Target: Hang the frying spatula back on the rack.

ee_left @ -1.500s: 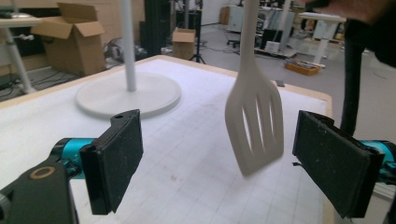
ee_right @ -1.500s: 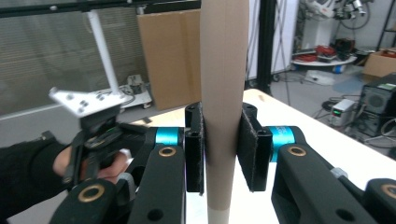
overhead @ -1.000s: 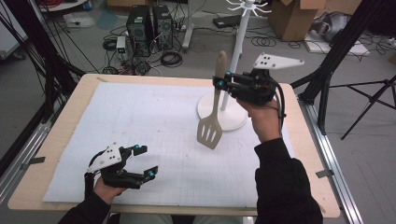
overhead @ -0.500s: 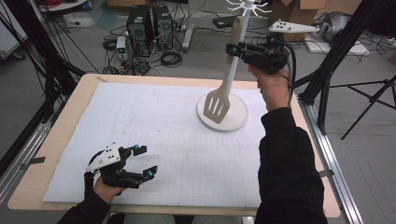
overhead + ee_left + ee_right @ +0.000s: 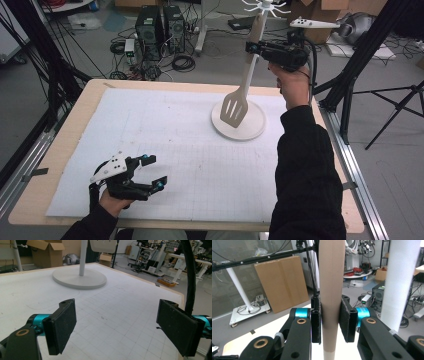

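A white rack [image 5: 239, 120], round base and upright pole, stands on the bench [image 5: 65, 130] just behind the wooden spatula [image 5: 243, 85]. The right gripper [image 5: 255, 47] clenches its handle, holding it aloft, near-upright, slotted blade hanging down over the base. The left gripper [image 5: 152, 172] rests with jaws released, well apart.

**Spatula pose**

Pale wooden slotted spatula [image 5: 240, 95] hangs near-upright in the air, blade down, slightly tilted. Handle [image 5: 331, 290] is clamped near its top; the blade hovers over the white round stand base [image 5: 252, 131], beside the stand's pole.
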The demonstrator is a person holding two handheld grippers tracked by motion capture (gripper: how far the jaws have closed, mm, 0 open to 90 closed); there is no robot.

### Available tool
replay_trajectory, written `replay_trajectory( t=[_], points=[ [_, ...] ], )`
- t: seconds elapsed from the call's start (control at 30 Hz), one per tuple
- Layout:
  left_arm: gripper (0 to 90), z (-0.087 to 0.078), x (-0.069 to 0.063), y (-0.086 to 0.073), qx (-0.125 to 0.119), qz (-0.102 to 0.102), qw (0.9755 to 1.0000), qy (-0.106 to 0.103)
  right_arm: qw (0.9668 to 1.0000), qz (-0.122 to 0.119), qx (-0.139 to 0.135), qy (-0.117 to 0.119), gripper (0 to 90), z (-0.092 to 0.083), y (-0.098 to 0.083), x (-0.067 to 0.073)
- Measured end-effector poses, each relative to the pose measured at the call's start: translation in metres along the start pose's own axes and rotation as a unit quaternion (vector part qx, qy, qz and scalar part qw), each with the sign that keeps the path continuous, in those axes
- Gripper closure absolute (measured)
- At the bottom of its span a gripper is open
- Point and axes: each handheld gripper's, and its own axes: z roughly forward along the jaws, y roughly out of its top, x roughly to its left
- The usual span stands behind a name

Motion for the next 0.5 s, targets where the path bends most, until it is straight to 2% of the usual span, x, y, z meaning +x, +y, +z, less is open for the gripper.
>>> replay_trajectory(
  t=[0.2,0.37,0.5],
  points=[
    [16.8,-0.0004,0.0001,-0.0002,0.001,-0.001,1.0,0.002,0.9999,0.008,-0.006,0.004,73.9,0.0033,-0.002,-0.0053],
    [16.9,-0.001,0.0002,-0.0001,0.0,0.0,1.0,0.003,0.9999,0.005,-0.01,-0.009,73.7,0.0044,-0.002,-0.0058],
    [17.0,-0.0012,0.0003,-0.0003,-0.001,-0.002,1.0,0.004,0.9999,0.007,-0.01,-0.008,73.7,0.0054,-0.003,-0.0072]
  ],
)
